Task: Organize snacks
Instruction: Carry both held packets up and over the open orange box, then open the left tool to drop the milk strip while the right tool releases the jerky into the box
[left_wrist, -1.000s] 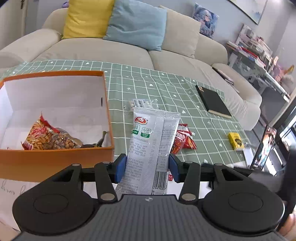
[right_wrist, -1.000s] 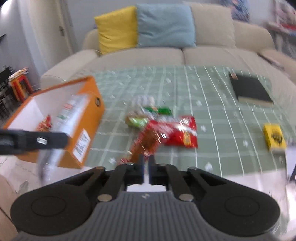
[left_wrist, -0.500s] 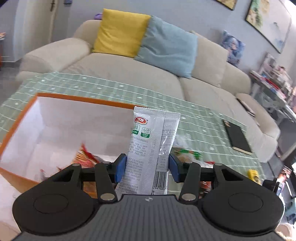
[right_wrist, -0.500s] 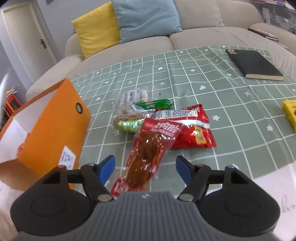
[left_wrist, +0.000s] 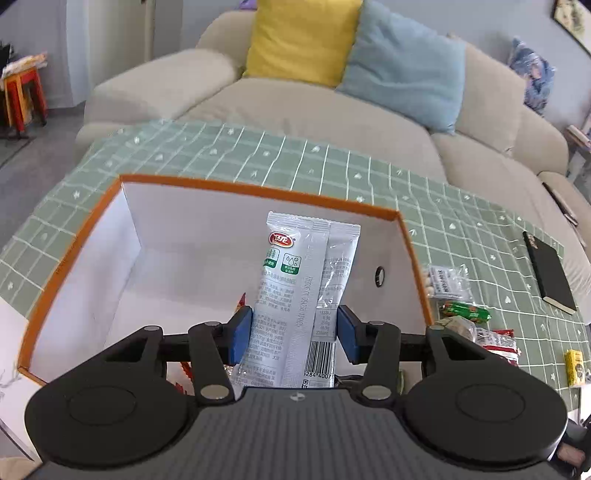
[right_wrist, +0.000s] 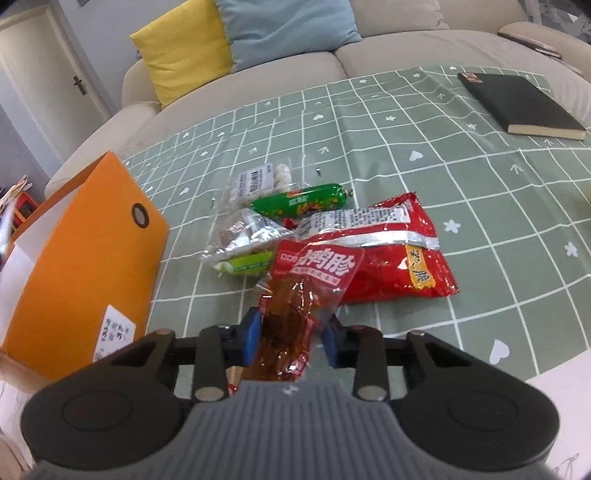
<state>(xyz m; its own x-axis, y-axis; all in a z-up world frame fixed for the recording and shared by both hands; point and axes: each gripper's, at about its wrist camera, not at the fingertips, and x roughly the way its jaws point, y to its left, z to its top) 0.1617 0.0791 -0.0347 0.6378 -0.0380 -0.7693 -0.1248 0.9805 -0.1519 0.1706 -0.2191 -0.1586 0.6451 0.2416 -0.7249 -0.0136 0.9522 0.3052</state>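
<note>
Half a second ago the right gripper (right_wrist: 289, 338) stood spread wide over the red-brown snack pouch (right_wrist: 300, 306); its blue pads now sit against the pouch's sides, though whether they fully pinch it cannot be told. Meanwhile the left gripper (left_wrist: 294, 334) has carried its silver-white sachet (left_wrist: 301, 295) from beside the orange box (left_wrist: 258, 192) to above its open mouth, pads clamped on both edges of the upright sachet.

Under the sachet, white box walls leave wide room on the left; a red wrapper (left_wrist: 241, 301) peeks beside the left pad.

On the right-wrist side, the pouch's far end overlaps a large red bag (right_wrist: 391, 254). Just beyond lie a clear packet (right_wrist: 245, 242), a green sausage (right_wrist: 301, 201) and a small white-labelled bag (right_wrist: 258, 181), clustered and touching. Bare green checked cloth (right_wrist: 480, 184) stretches rightward to a black notebook (right_wrist: 517, 105) near the far edge.
</note>
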